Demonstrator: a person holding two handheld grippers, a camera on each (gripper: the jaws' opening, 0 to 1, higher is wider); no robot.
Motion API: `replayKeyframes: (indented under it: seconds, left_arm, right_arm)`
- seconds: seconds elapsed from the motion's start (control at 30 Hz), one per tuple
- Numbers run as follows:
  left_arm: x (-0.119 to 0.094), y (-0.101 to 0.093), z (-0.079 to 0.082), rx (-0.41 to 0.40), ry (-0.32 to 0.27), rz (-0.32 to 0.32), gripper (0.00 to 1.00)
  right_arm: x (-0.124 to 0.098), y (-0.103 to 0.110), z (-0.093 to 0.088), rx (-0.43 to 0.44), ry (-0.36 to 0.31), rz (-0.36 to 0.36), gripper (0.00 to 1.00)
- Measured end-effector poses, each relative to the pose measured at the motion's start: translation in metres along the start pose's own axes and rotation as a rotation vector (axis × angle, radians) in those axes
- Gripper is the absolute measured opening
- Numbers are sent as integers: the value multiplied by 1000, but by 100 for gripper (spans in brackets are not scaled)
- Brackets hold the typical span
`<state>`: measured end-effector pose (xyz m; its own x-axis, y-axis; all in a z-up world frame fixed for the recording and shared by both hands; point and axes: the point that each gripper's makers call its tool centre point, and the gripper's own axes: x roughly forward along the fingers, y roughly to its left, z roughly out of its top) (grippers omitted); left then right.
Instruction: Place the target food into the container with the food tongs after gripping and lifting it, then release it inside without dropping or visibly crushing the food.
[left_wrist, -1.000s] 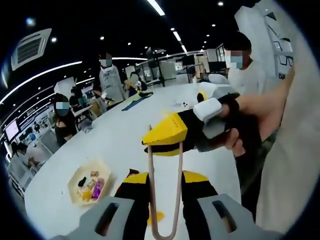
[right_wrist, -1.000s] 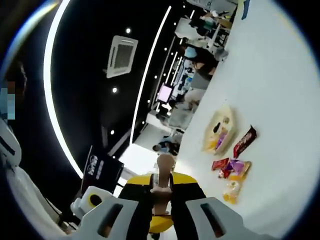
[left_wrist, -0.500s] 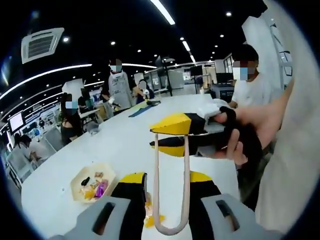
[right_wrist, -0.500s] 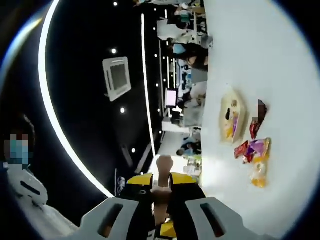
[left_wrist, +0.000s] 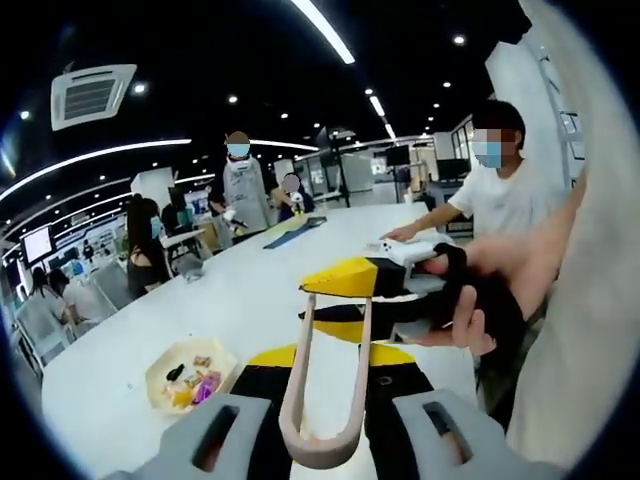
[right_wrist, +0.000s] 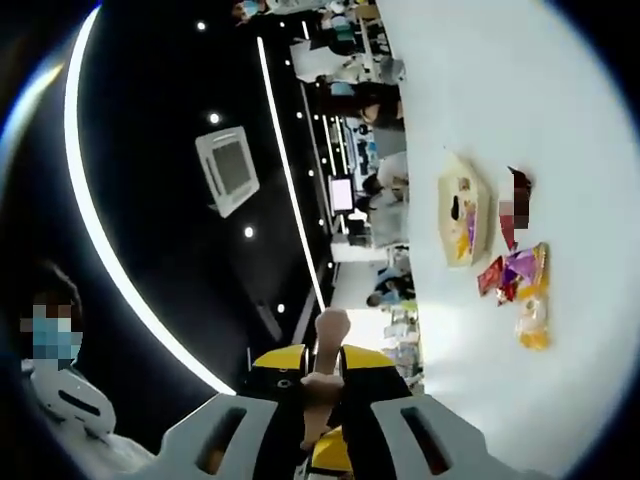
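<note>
The beige food tongs (left_wrist: 322, 400) are held at their looped end in the closed jaws of the left gripper (left_wrist: 322, 375), their two arms spread apart with nothing between them, while the arm tips are clamped by the right gripper (left_wrist: 345, 300), gripped in a person's hand (left_wrist: 480, 295) above the white table (left_wrist: 250, 290). In the right gripper view the tongs (right_wrist: 322, 375) are seen pinched between that gripper's (right_wrist: 318, 365) closed jaws. The container (left_wrist: 187, 373), a shallow pale tray with small foods inside, is seen near the table's edge, and loose snack packets (right_wrist: 515, 290) lie just beside it (right_wrist: 463, 208).
</note>
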<state>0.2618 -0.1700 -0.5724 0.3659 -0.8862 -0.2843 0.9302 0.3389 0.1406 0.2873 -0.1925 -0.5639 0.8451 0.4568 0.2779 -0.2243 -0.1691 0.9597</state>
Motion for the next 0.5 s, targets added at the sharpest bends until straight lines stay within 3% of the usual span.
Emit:
replayKeyframes:
  seconds: [0.23, 0.4, 0.43, 0.5]
  left_arm:
    - [0, 2, 3, -22, -12, 12, 21]
    - [-4, -4, 3, -29, -21, -16, 22]
    - [-5, -7, 12, -92, -88, -32, 27]
    - [-11, 2, 23, -138, -144, -14, 34]
  right_arm:
    - [0, -3, 0, 68, -17, 4, 11]
    - [-1, -5, 0, 86, -22, 0, 11]
    - [-2, -9, 3, 94, -38, -12, 11]
    - [-6, -18, 4, 107, -40, -46, 11]
